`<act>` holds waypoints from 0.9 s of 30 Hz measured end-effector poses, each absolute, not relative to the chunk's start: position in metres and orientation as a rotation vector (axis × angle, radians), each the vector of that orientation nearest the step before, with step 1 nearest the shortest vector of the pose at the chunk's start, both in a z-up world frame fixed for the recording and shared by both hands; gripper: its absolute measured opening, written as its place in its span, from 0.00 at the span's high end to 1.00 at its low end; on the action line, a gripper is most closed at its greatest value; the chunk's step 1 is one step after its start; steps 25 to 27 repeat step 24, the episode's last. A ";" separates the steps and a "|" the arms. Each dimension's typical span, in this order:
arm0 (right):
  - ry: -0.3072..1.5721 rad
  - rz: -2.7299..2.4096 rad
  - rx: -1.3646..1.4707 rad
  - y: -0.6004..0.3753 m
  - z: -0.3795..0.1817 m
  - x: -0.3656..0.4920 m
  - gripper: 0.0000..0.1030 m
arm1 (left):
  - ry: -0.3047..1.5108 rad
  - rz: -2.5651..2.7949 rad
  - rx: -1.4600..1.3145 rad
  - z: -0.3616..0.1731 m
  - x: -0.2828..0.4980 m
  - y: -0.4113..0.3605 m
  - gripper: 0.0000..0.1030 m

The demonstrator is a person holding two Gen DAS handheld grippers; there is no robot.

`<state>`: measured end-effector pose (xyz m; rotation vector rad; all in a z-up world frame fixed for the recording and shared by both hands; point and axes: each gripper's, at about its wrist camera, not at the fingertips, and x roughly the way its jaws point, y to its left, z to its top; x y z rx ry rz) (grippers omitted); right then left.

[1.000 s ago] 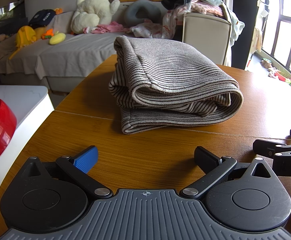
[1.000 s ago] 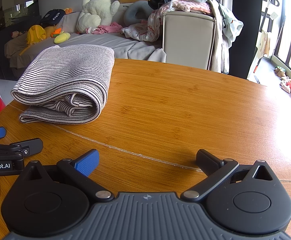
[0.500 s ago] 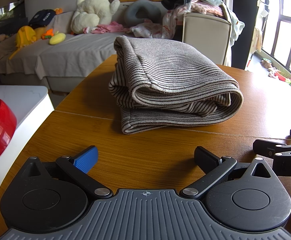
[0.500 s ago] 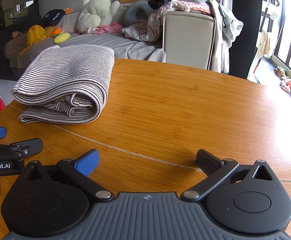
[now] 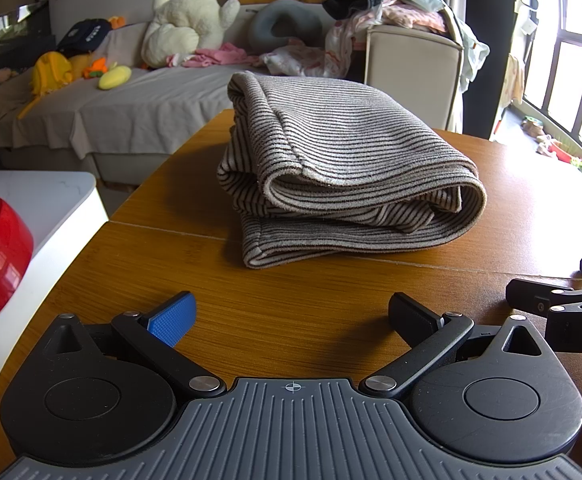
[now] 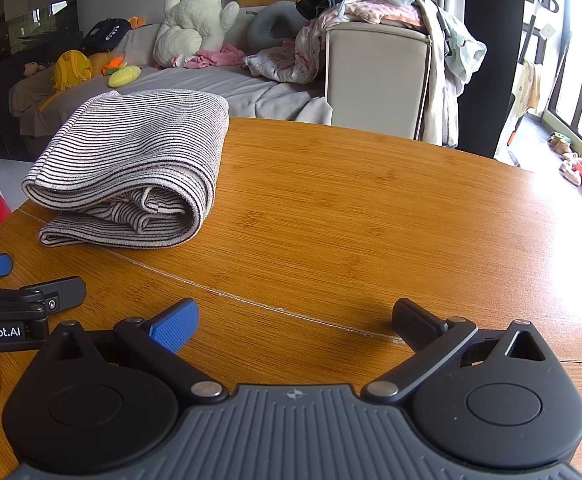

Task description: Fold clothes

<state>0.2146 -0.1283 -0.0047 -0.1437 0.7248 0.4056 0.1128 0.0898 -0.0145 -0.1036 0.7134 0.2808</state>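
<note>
Striped garment (image 5: 343,168) lies folded in a thick bundle on the wooden table (image 6: 371,208), far of both tools; left gripper (image 5: 291,316) and right gripper (image 6: 295,320) rest low, jaws spread, empty; fold appears complete, next likely fetching another piece.
</note>
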 end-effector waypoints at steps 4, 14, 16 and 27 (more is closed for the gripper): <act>0.725 0.406 -0.144 -0.128 -0.005 0.215 0.00 | 0.713 0.281 -0.104 -0.014 0.113 0.090 0.00; 0.725 0.406 -0.144 -0.128 -0.005 0.215 0.00 | 0.713 0.281 -0.104 -0.014 0.113 0.090 0.00; 0.725 0.406 -0.144 -0.128 -0.005 0.215 0.00 | 0.713 0.281 -0.104 -0.014 0.113 0.090 0.00; 0.725 0.398 -0.145 -0.128 -0.004 0.214 0.00 | 0.710 0.277 -0.111 -0.014 0.112 0.091 0.00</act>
